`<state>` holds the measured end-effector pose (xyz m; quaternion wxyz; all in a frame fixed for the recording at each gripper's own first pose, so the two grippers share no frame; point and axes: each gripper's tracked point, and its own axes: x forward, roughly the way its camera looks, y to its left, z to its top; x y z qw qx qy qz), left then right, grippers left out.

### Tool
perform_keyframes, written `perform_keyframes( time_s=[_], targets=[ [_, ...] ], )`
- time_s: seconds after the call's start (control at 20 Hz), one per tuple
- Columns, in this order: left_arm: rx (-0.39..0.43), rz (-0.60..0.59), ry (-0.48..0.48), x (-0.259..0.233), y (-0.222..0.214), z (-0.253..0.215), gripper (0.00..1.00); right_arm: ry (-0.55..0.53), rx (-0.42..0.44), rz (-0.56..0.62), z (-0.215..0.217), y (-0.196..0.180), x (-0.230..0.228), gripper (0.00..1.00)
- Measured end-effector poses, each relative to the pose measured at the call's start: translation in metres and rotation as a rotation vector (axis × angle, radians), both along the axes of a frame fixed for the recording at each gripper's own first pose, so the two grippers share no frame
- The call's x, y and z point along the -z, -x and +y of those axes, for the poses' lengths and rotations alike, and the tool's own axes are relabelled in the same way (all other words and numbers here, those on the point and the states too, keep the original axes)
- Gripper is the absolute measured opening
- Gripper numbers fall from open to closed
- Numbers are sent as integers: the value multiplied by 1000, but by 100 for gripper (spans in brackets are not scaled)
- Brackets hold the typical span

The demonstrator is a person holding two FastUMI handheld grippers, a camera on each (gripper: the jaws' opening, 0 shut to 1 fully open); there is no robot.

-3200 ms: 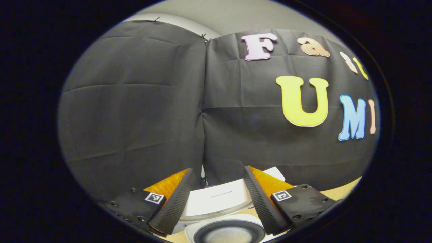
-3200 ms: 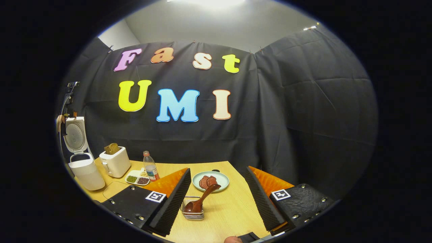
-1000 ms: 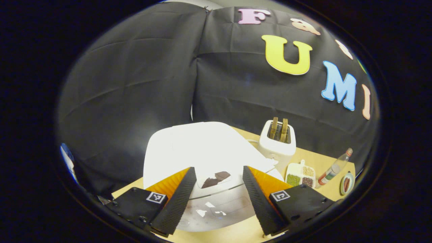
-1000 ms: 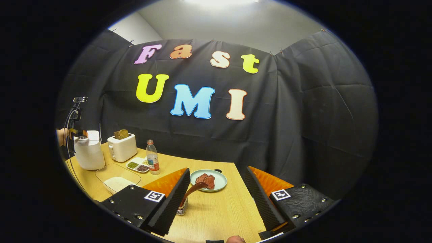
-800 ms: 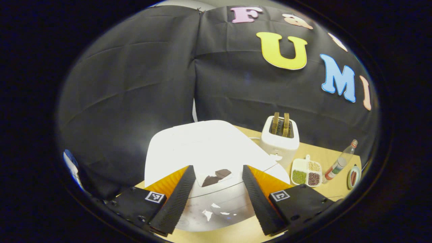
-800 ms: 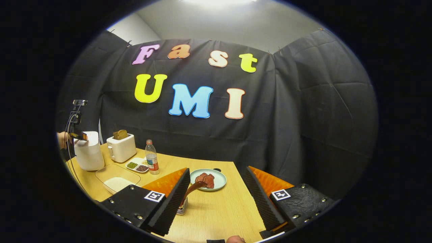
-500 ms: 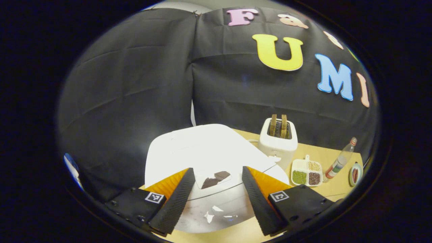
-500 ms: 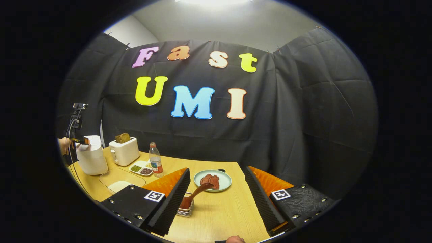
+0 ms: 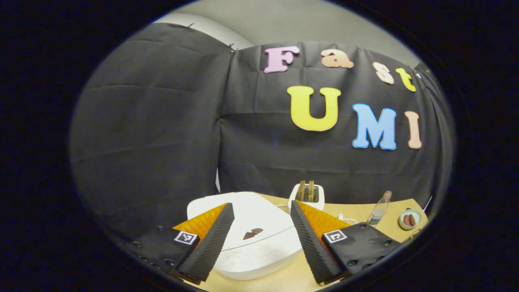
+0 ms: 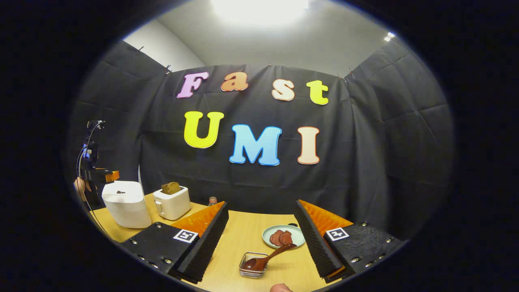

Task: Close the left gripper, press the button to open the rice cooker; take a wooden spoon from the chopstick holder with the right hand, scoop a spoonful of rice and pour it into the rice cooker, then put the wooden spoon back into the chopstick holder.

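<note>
Now the left claw (image 9: pixel 259 237) is wide open and holds nothing. It hangs just above the white rice cooker (image 9: pixel 251 239), whose lid is down. A small dark mark sits on top of the lid. In the right gripper view the rice cooker (image 10: pixel 125 209) stands at the far left of the wooden surface (image 10: pixel 243 239), and the left claw (image 10: pixel 106 175) floats just above it, held by a hand (image 10: pixel 81 188).

The right claw (image 10: pixel 259 239) is wide open too, with nothing in it. Below it, between its two fingers, the wooden spoon (image 10: pixel 267 257) rests in the chopstick holder (image 10: pixel 251 269), a small wire basket. The spoon's bowl is down in the basket and its handle leans up to the right, toward a green plate (image 10: pixel 284 236) with dark red slices on it. The plate is just behind the basket.

A white toaster (image 10: pixel 172 202) with bread in it stands right beside the rice cooker. A bottle (image 9: pixel 378 209) stands farther along the surface, near the plate in the left gripper view.
</note>
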<state>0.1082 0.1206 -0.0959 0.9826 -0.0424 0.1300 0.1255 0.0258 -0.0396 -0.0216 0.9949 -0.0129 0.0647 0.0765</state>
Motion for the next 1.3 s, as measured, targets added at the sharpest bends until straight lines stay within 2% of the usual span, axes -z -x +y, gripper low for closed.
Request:
perform_keyframes(
  time_s=[0.2,0.25,0.4,0.45,0.55,0.75,1.0,1.3],
  targets=[
    [70,-106,-23,-51,35,-20,95,-52,22,-36,20,-3,-9,99],
    [88,-123,-27,-57,44,-25,97,-60,23,-44,25,-4,-11,99],
    [154,-186,-52,-78,66,-46,95,-63,34,-52,33,-6,-10,99],
    [170,-194,-59,-83,74,-50,97,-67,39,-53,36,-7,-10,99],
    [186,-196,-44,-85,84,-57,95,-79,42,-57,44,-7,-10,99],
    [175,-200,12,-85,94,-61,95,-77,24,-83,59,-7,-17,99],
    [154,-194,-5,-87,106,-47,97,-60,-5,-121,78,-10,-24,99],
    [173,-192,-37,-86,103,-38,97,-71,-16,-144,97,-15,-34,99]
  ],
)
